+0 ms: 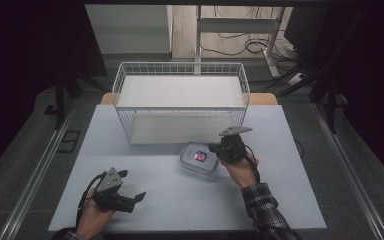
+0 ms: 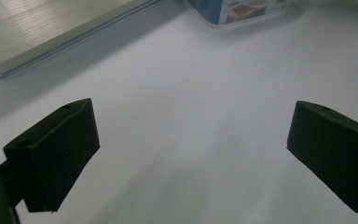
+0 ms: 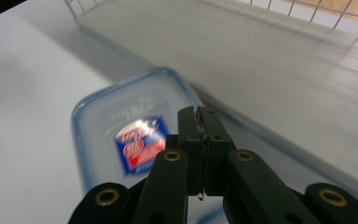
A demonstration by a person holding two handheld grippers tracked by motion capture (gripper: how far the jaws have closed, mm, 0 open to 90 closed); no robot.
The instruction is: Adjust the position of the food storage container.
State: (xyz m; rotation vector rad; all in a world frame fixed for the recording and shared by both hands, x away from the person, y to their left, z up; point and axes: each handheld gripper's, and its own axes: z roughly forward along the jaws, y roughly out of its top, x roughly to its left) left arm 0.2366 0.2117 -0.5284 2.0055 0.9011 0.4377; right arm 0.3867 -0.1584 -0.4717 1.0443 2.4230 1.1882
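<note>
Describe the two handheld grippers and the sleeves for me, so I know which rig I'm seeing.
Both are black two-jaw tools. The left gripper and the right gripper each carry a grey three-cornered plate on top and trail a black cable. Seen close, the right gripper's links have brass-coloured rivets; the left's jaws end in blocky black pads. The right forearm wears a dark plaid sleeve.

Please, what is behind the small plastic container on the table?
Directly behind the plastic container stands the white wire basket, close to it on the table. The right gripper, jaws shut, hovers over the container's right edge. The table surface under the basket is covered.
</note>
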